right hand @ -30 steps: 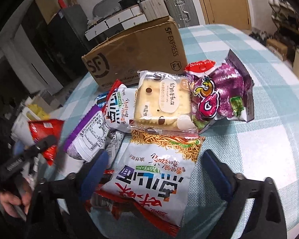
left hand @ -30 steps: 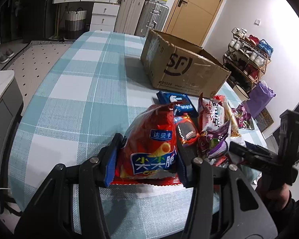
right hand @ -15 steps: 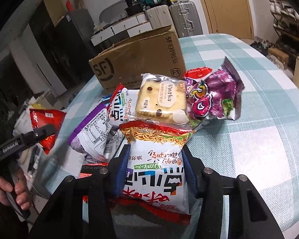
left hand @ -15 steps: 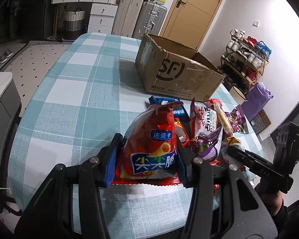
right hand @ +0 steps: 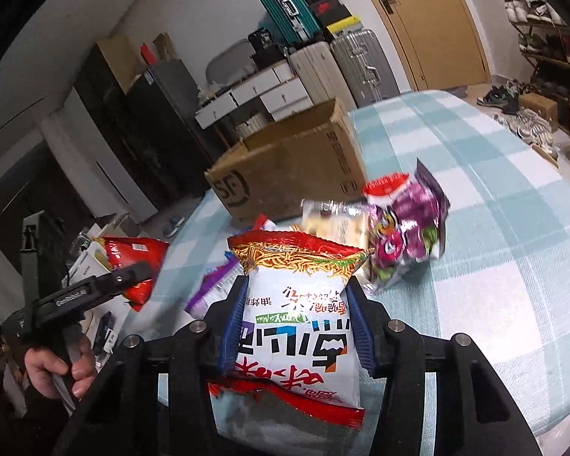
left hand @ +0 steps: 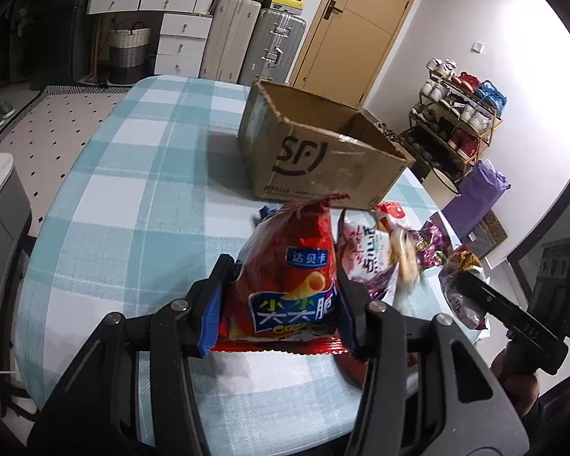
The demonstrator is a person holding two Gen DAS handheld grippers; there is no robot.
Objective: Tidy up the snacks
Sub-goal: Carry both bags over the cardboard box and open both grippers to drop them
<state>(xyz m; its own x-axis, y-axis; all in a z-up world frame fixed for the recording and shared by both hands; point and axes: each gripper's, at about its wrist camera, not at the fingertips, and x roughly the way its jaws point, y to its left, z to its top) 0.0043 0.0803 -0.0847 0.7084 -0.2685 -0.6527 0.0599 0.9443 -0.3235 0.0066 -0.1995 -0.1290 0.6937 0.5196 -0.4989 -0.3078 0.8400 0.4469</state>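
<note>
2 snack bags are gripped, 1 per gripper.
The left gripper [left hand: 281, 304] is clamped on a red bag [left hand: 290, 269], the right gripper [right hand: 292, 326] on a noodle bag [right hand: 296, 304]; 1 open box [left hand: 323, 152] stands far, loose packets [right hand: 402, 235] between.

Red chip bag [left hand: 288, 277] is pinched upright in the left claw [left hand: 281, 304], and a white noodle-snack bag [right hand: 296, 315] is clamped in the right claw [right hand: 294, 323]. Just beyond them sit the leftover snack packets [right hand: 402, 235], then the open cardboard box [left hand: 323, 152].

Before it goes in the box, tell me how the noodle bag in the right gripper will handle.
The noodle bag looks puffy and light, so it probably lifts easily. Its film dents between the right gripper, so it likely flops above the grip. The glossy wrapper may slip.
</note>
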